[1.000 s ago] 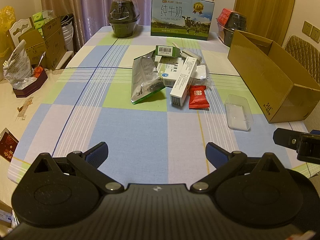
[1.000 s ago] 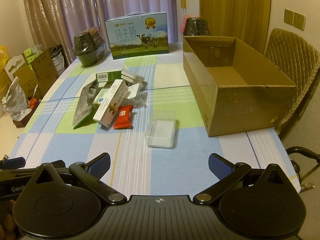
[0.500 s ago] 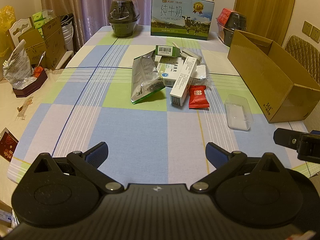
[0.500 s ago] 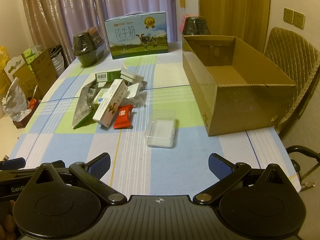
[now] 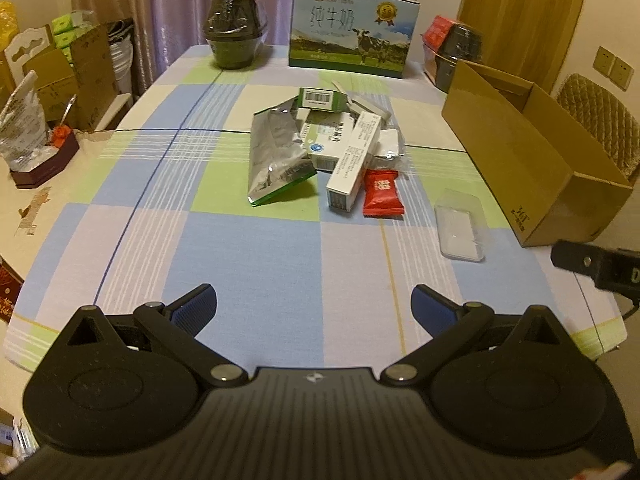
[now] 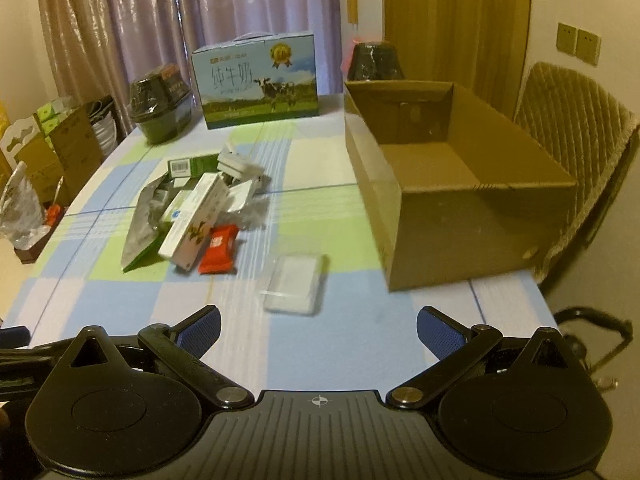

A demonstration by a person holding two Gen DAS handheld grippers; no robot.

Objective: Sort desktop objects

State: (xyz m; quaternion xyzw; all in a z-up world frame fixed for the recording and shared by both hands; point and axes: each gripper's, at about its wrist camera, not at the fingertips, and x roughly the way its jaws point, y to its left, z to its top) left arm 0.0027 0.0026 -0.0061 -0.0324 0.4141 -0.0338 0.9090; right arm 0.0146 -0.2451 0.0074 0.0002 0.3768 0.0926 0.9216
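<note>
Right wrist view shows the right gripper spread empty, clear plastic case just ahead between its jaws, likely first for the cardboard box; the left gripper likewise gapes.

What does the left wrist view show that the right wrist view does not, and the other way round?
Only the left wrist view shows part of the right gripper's body at its right edge, and a red packet behind the dark wrapped pot at the far right.

Only the right wrist view shows the bare floor inside the open cardboard box, and the whole quilted chair.

Both show the pile with the red snack packet, the silver foil bag, the clear plastic case, and the milk carton box. Both jaws stand open.
</note>
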